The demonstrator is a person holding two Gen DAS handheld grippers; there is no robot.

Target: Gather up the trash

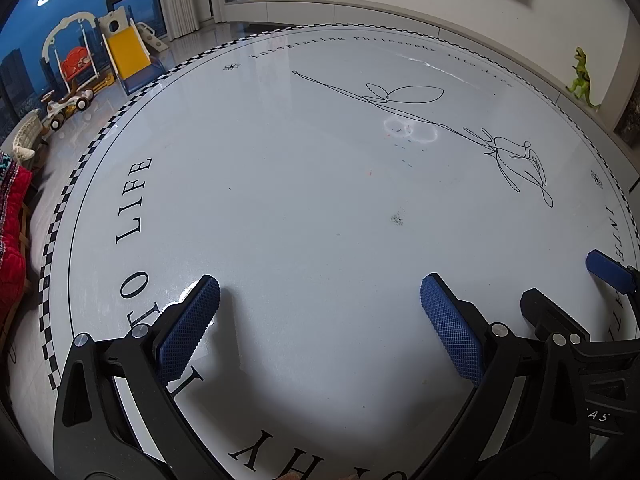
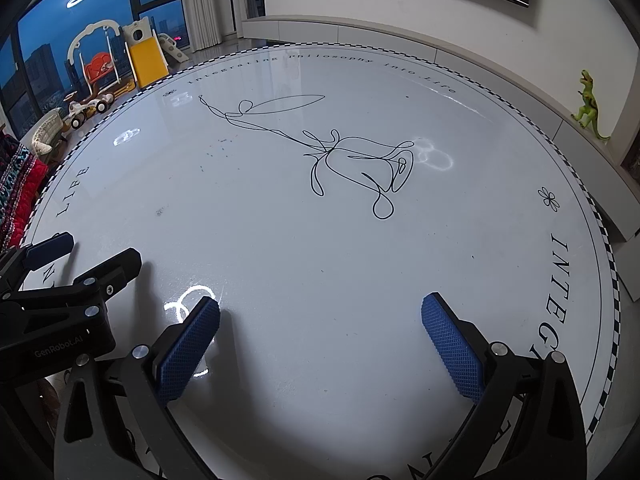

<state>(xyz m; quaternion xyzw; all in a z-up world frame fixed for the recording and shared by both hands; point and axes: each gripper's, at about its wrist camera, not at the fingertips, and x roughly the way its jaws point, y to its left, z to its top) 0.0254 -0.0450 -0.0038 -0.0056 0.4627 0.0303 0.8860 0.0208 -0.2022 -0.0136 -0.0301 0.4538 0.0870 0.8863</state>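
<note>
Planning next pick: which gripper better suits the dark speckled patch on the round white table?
Probably left gripper: dark speckled patch lies almost straight ahead of it, but well aside from right gripper.

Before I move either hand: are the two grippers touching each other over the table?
Apart. The right wrist view shows the left gripper beside the right gripper, with bare white table visible between their nearest fingers. Both stand open and empty.
</note>
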